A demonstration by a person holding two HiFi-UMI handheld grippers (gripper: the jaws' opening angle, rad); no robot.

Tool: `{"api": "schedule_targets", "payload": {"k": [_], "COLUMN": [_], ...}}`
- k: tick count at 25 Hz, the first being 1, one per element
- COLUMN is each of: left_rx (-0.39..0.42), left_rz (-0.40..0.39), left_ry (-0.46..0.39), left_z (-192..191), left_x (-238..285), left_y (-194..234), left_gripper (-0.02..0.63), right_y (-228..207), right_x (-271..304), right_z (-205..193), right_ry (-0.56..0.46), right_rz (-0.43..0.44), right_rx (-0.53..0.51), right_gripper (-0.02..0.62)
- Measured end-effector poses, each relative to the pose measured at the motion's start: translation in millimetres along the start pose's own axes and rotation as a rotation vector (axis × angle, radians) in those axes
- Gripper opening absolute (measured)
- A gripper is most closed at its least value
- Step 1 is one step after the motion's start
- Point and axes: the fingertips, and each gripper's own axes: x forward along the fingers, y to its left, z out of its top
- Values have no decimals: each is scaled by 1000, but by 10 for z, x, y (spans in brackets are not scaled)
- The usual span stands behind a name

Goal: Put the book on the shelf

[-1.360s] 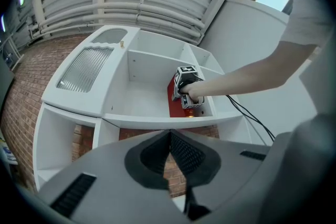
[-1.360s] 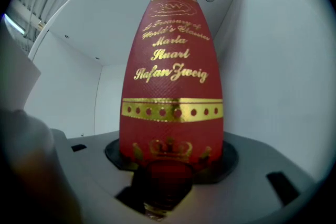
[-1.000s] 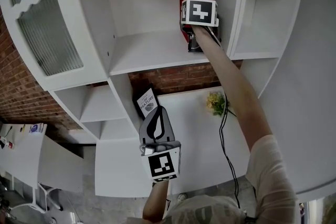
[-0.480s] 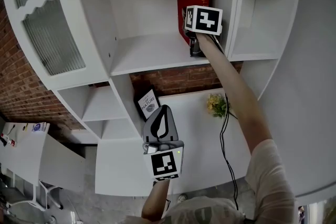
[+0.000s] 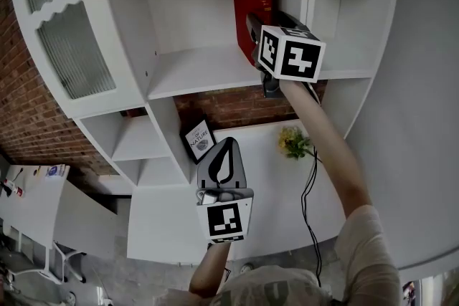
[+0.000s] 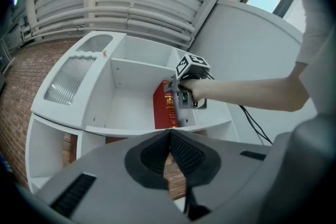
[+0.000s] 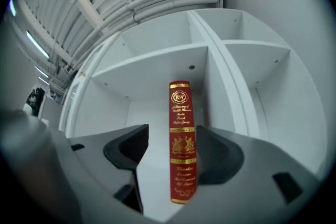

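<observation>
**— One:** Back toward us comes our right hand-held gripper (image 7: 175, 153), away from the book (image 5: 252, 7). Its jaws have just been opening and now stand wide.

**— Two:** So have we let go of it?

**— One:** We have. The red spine shows between the jaws in the right gripper view, but there is a clear gap on its 9 o'clock side and no pad presses on it. The book stands upright by itself on the shelf (image 5: 193, 72), at the 3 o'clock end of its compartment, up at 12 o'clock in the head view.

**— Two:** Then the placing is done?

**— One:** We judge so. What remains is to draw clear without nudging the spine, since a tall, narrow book could tip.

**— Two:** And our left hand-held gripper (image 5: 224, 154)?

**— One:** Down at 6 o'clock, jaws together on nothing, well apart from the book.
</observation>
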Motion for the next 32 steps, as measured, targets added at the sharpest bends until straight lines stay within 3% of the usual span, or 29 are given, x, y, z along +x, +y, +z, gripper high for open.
{"api": "schedule_targets", "payload": {"k": [5,8,10,13,19,24,32], "left_rx": [15,-12,-27,-38,-23,1,9], "left_rz": [-10,1,12,31,99,143,148], "left_ry": [-1,-30,-35,-29,2,20,36], "left_z": [77,182,209,190,68,55,51], "left_x": [-31,-53,-89,-193,-499,-637,-727], "left_y": [-153,-212,-254,-302,-264,-223,-337], "left_gripper": [12,12,12,12,12,12,12], "right_y": [214,221,219,272,334,463,334], "right_x": [-797,-1300,-1637,-2048,-2493,-2595,-2683], "right_z": [146,150,112,-65,-906,-1531,-1535], "right_ry": [-119,-226,-292,-337,-214,-82,-40], "right_rz": [144,175,176,177,167,190,193], "right_rx": [85,116,75,-27,1,-36,48], "right_gripper": [266,173,44,17,17,17,15]}}
